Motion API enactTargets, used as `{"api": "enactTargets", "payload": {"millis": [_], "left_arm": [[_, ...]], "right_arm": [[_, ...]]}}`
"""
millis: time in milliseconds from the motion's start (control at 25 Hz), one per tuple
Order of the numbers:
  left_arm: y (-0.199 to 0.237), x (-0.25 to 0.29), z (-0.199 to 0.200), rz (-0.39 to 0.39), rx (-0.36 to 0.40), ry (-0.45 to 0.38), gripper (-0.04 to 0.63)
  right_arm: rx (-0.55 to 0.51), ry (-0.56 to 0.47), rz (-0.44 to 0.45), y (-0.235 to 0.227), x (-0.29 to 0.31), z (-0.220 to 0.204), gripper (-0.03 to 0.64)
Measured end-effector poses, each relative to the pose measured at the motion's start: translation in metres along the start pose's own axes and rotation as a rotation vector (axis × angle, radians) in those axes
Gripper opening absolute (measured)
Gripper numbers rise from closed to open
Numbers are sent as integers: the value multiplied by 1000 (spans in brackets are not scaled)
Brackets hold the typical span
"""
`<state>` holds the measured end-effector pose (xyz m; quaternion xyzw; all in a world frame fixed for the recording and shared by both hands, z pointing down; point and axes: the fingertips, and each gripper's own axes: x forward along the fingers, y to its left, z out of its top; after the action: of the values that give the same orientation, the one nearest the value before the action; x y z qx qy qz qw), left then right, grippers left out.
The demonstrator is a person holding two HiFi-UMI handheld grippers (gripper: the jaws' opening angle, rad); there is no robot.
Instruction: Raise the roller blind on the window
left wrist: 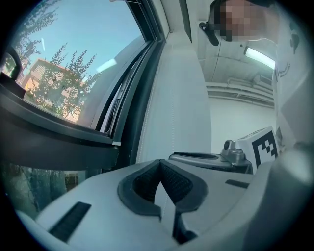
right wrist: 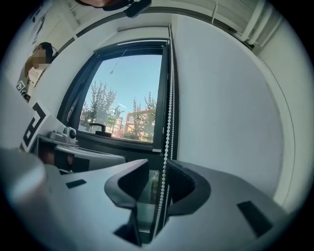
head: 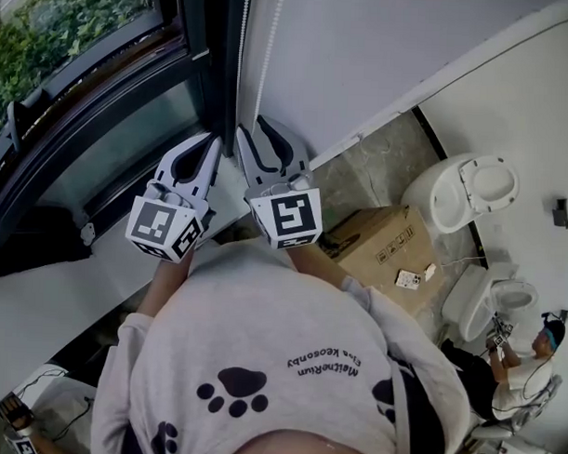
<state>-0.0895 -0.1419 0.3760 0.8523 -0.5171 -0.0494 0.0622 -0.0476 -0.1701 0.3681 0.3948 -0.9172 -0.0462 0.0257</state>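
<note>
The white bead chain (head: pixel 269 53) hangs beside the dark window frame (head: pixel 111 122), with a second strand (head: pixel 244 52) next to it. My left gripper (head: pixel 215 146) is shut; in the left gripper view its pads meet (left wrist: pixel 160 161) and the chain (left wrist: pixel 172 122) runs down the white wall into them. My right gripper (head: pixel 253 135) stands just right of it, level with it. In the right gripper view the jaws (right wrist: pixel 158 169) are open and the chain (right wrist: pixel 168 122) passes between the pads without being pressed. The window pane (right wrist: pixel 127 93) shows sky and trees; no blind fabric covers it.
A window handle (right wrist: pixel 100 126) sits on the lower frame. A cardboard box (head: pixel 381 245) lies on the floor behind me, with a white toilet (head: pixel 462 190) and another (head: pixel 491 298) beyond it. A second person (head: pixel 512 355) crouches at the lower right.
</note>
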Motion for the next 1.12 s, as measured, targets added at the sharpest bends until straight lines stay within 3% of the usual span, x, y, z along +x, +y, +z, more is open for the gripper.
{"api": "enactTargets", "payload": {"millis": [360, 520, 760, 1120], "left_arm": [[-6, -5, 19, 47, 47, -47, 8], [-9, -9, 24, 84, 79, -55, 8], [-18, -19, 30, 112, 124, -62, 8], [-25, -35, 31, 135, 144, -66, 8]], "right_arm": [[-9, -48, -85, -14, -32, 26, 104], [-12, -52, -117, -17, -45, 36, 69], [-10, -69, -133, -14, -60, 40, 12], [-39, -84, -153, -6, -73, 42, 9]]}}
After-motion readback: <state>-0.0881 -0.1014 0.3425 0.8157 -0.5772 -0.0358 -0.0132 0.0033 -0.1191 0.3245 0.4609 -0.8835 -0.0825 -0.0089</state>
